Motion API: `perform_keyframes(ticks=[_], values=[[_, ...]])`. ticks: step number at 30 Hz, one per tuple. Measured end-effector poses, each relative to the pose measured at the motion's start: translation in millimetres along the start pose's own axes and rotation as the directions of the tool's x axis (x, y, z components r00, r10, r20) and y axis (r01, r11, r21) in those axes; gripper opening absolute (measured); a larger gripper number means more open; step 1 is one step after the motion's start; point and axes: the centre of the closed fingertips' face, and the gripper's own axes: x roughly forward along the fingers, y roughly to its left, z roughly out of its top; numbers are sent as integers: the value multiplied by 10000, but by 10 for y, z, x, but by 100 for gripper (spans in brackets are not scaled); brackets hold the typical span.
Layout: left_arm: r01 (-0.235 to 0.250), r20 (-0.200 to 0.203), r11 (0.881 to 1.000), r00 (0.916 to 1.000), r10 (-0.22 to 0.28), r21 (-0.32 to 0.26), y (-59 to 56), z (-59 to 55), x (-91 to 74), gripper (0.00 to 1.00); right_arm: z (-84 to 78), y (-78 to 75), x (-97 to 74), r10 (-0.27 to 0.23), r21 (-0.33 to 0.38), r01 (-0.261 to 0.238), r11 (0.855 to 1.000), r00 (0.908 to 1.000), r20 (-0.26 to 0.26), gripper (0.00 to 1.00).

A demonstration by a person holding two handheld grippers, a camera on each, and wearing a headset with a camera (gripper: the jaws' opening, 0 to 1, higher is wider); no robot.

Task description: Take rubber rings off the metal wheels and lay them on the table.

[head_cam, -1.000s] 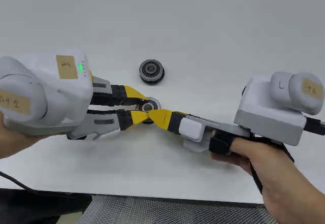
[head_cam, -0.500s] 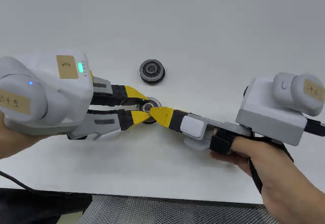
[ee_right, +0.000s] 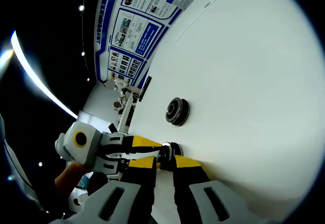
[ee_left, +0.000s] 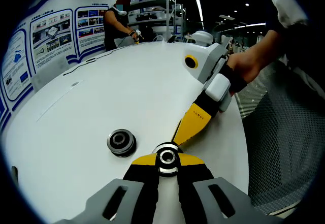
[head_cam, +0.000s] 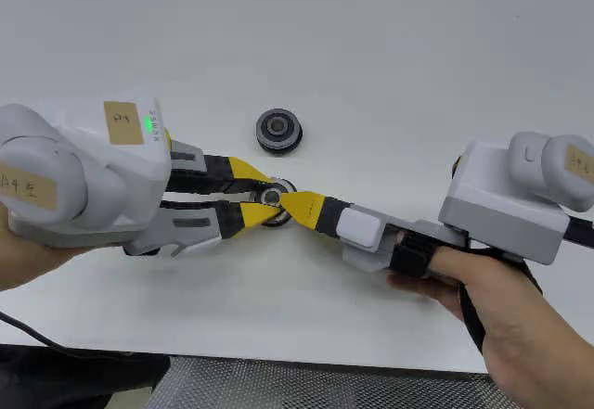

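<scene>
No ring is off yet. The left gripper (head_cam: 264,201) clamps a small metal wheel with a black rubber ring (ee_left: 167,157); the right gripper (ee_right: 164,159) pinches it narrowly from opposite. A second black-ringed metal wheel (head_cam: 278,130) waits beyond the tips. Bare white table (head_cam: 399,47) lies ahead; its edge runs behind the handles.

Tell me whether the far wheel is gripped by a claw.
No, the far wheel lies alone on the table, apart from the left claw and right claw, which both meet at the near wheel.
</scene>
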Motion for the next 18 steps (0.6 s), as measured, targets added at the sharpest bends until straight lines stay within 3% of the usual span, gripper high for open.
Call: perform_keyframes(ticks=[18], values=[[23, 6, 10000, 10000, -23, 20, 4, 2, 6, 13, 36, -82, 20, -516, -190, 515, 9985, 9986, -81, 2]])
